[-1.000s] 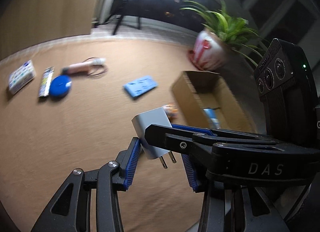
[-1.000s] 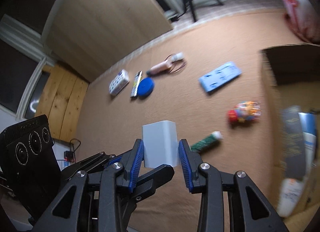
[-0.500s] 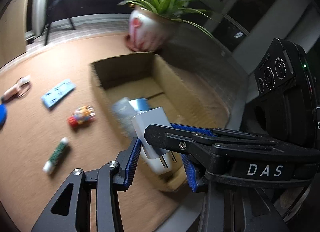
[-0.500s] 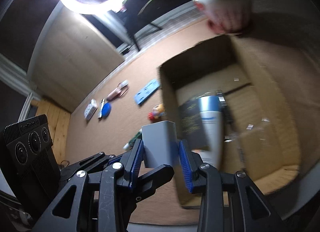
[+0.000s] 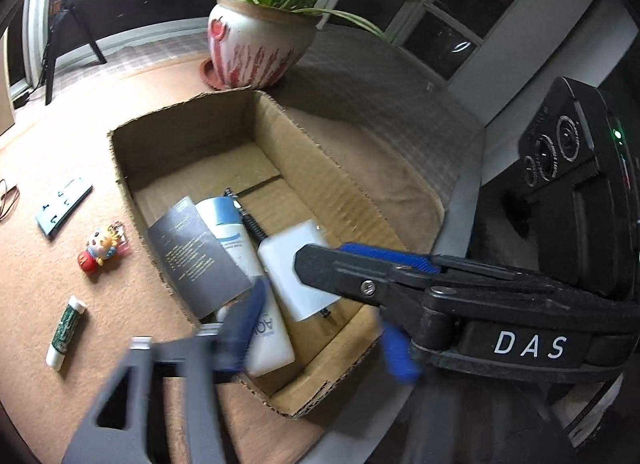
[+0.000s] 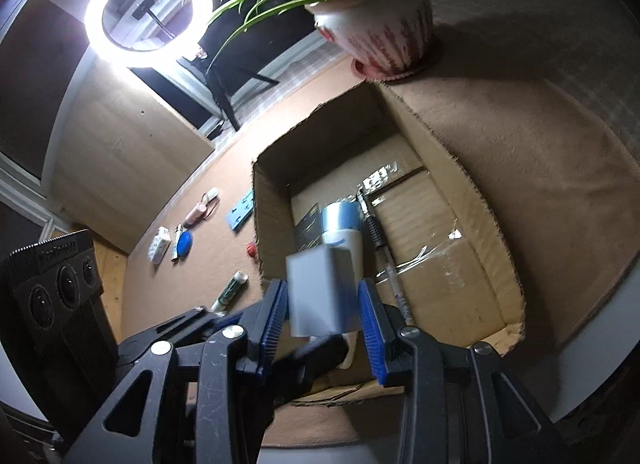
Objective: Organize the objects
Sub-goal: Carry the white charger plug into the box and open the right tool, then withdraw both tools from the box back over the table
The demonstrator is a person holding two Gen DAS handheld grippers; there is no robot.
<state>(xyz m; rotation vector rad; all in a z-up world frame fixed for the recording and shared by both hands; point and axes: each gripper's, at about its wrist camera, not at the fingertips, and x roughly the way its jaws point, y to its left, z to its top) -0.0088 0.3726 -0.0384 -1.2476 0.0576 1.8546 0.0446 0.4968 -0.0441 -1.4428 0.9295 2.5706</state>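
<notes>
A white plug-in charger (image 5: 294, 276) hangs blurred over the near end of the open cardboard box (image 5: 120, 168). My left gripper (image 5: 320, 336) is opening, its blue pads wide apart and clear of the charger. In the right wrist view the charger (image 6: 320, 296) sits between the blue pads of my right gripper (image 6: 322, 324), which is also opening, with thin gaps on both sides. The box (image 6: 460, 160) holds a white bottle with a blue cap (image 5: 228, 220), a dark booklet (image 5: 196, 260) and a black pen-like stick (image 6: 376, 232).
A potted plant (image 5: 256, 48) stands behind the box. On the carpet to its left lie a small toy figure (image 5: 102, 250), a green tube (image 5: 66, 330) and a blue card (image 5: 62, 206). Further items (image 6: 182, 242) and a ring light (image 6: 148, 8) are beyond.
Both grippers swung from over the carpet to above the box with the charger between them. Their jaws have now spread and the charger is loose, blurred, over the box.
</notes>
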